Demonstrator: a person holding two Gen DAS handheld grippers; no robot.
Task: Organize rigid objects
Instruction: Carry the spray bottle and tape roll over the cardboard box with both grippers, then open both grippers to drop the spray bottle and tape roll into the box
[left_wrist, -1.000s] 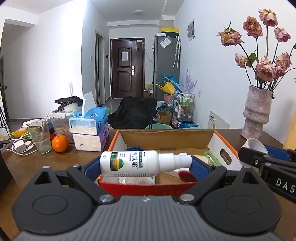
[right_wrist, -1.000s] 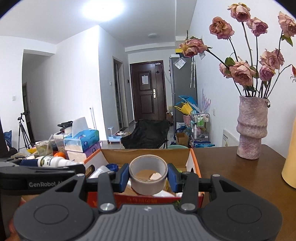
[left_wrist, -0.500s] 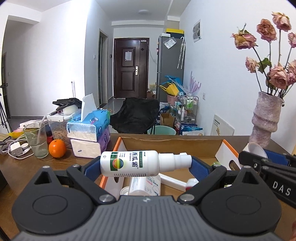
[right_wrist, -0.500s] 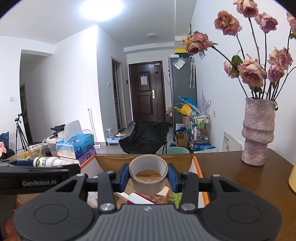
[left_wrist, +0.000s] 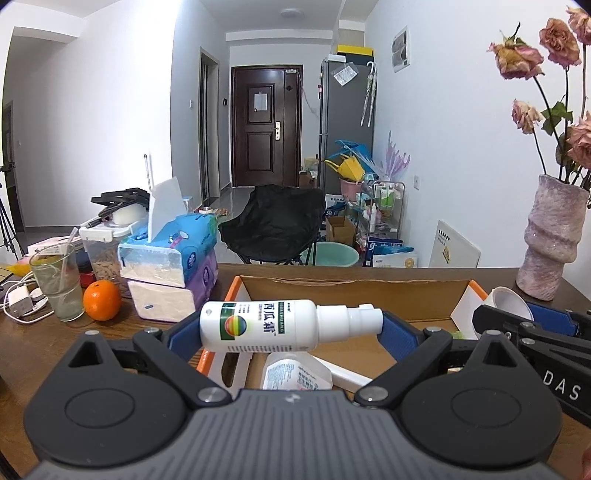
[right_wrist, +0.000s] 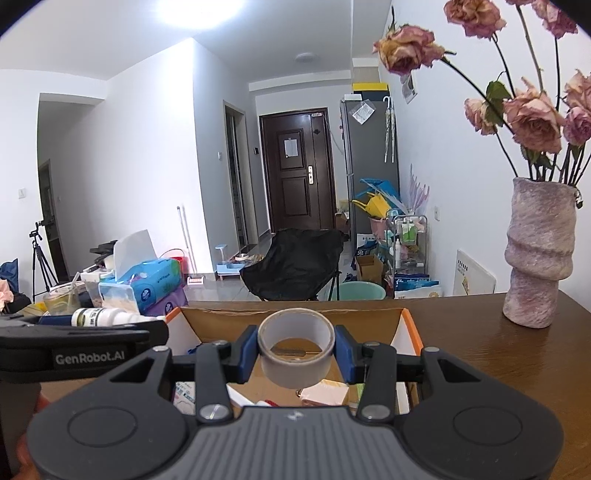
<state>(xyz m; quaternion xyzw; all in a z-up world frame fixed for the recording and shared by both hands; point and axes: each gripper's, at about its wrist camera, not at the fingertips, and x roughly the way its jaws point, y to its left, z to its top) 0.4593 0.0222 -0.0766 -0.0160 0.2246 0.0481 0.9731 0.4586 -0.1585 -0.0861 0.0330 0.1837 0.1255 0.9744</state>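
My left gripper (left_wrist: 286, 326) is shut on a white spray bottle (left_wrist: 266, 325) with a green label, held sideways above the near-left part of an open cardboard box (left_wrist: 351, 295) with orange edges. My right gripper (right_wrist: 295, 349) is shut on a roll of grey tape (right_wrist: 295, 347), held over the same cardboard box (right_wrist: 295, 321). Inside the box lie a white bottle (left_wrist: 295, 374), a small pink-and-cream packet (right_wrist: 325, 393) and other small items. The right gripper's arm and the tape roll show at the right edge of the left wrist view (left_wrist: 509, 301); the left gripper with its bottle (right_wrist: 103, 317) shows at the left of the right wrist view.
On the brown table (right_wrist: 480, 332) stand a pink vase of dried roses (right_wrist: 539, 251) at the right, stacked tissue packs (left_wrist: 170, 258), an orange (left_wrist: 101, 300), a glass with a straw (left_wrist: 59, 280) and a food container (left_wrist: 107, 240) at the left. A black chair (left_wrist: 273, 225) is beyond the table.
Both grippers have moved forward over the box with their loads still held. The box's inside and its contents now show below the jaws, and the vase has shifted towards the right edge.
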